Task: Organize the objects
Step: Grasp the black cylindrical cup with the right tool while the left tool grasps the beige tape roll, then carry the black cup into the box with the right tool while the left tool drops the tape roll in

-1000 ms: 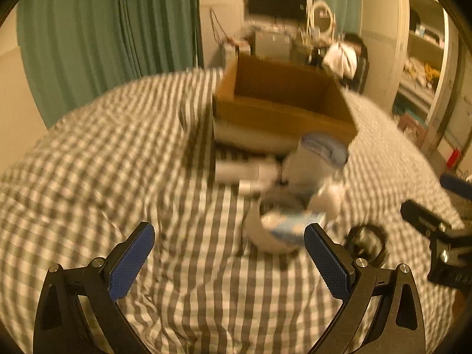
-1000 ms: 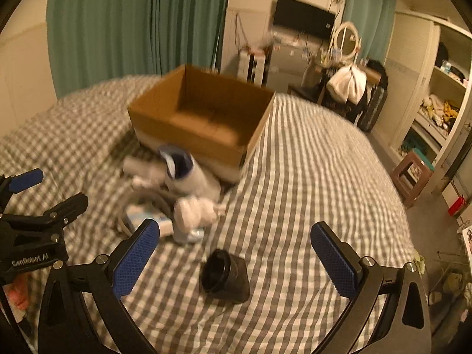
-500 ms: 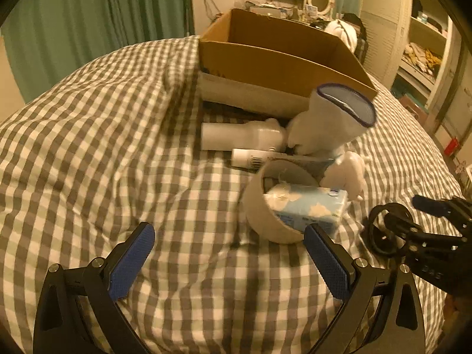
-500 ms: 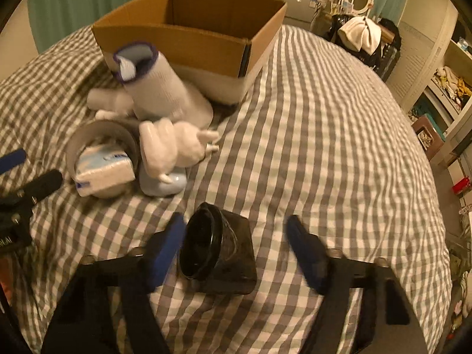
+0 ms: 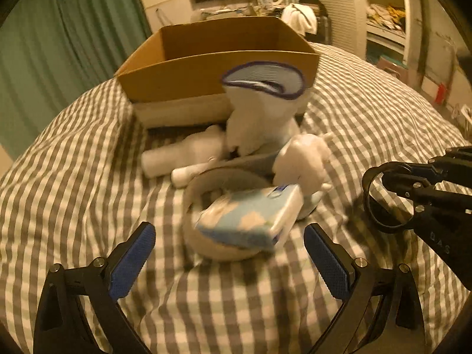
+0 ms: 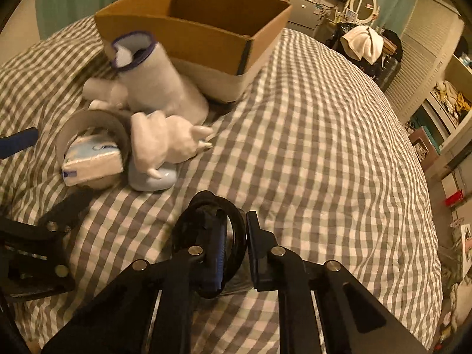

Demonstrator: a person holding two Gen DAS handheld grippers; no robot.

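Black cup (image 6: 211,237) sits pinched at its rim in our right claw (image 6: 233,243); left claw (image 5: 228,261) gapes. We lift straight, toward the box (image 6: 188,26) ahead.

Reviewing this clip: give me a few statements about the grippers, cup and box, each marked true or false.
1. The right gripper is closed on the black cup's rim. True.
2. The left gripper holds the tissue pack. False: it is open, with the pack lying between and beyond its fingers.
3. The cardboard box has the sock in it. False: the sock stands outside, against its front.
4. The tissue pack sits in a round ring. True.
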